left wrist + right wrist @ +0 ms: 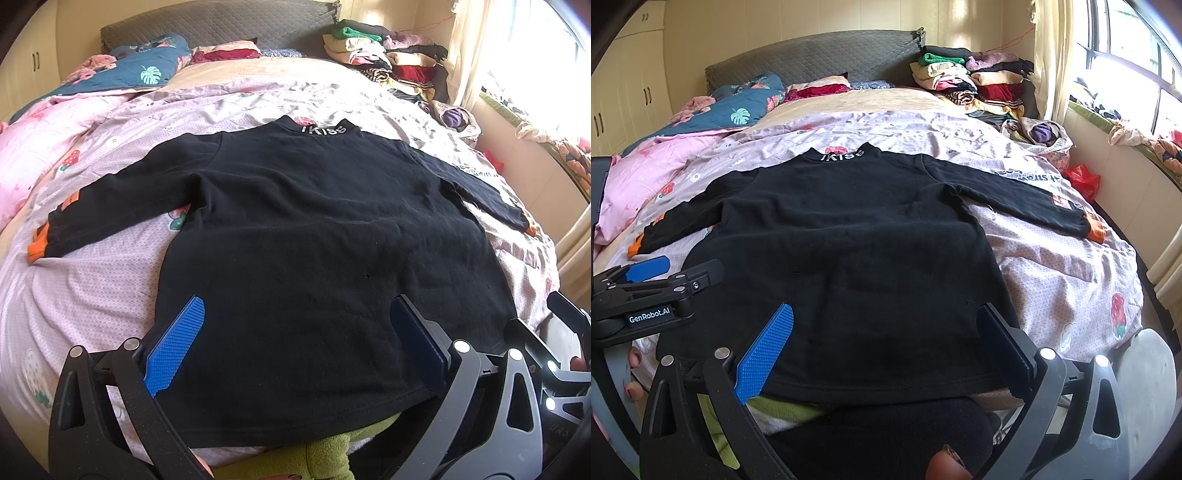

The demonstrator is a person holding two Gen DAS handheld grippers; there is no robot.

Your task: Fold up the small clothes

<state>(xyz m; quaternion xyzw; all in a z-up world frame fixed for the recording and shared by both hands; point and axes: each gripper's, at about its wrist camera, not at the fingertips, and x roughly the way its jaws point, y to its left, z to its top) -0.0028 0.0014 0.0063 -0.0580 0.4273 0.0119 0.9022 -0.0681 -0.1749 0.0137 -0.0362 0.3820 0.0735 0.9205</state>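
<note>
So there's a black long-sleeve top (pixel 314 221) spread flat on the bed (pixel 92 295), back side up, filling the middle of the frame in both wrist views. Collar points toward the top of the frame and has white "KISS" lettering (pixel 325 129) on it. Both sleeves are stretched out to the sides, each ending in an orange cuff (pixel 37 245), one at the left edge of the frame and the other over at the right. The hem runs along the bottom of the frame, right at the near edge of the bed.

The left gripper (pixel 295 343) hangs over the hem area with its blue pads (pixel 175 345) spread wide apart, nothing between them, not clamped on any fabric. The right gripper (pixel 882 347) is the same deal: jaws wide, empty, hovering over the lower part of the top. In the right wrist view you can see the left gripper off at the lower left of the frame, beside the top's left edge.

Background stuff: a pile of folded clothes (pixel 384 55) at the upper right by the grey headboard (pixel 221 22), a blue leaf-print quilt (pixel 140 70) at the upper left, and a bright window (pixel 1137 55) on the right.
</note>
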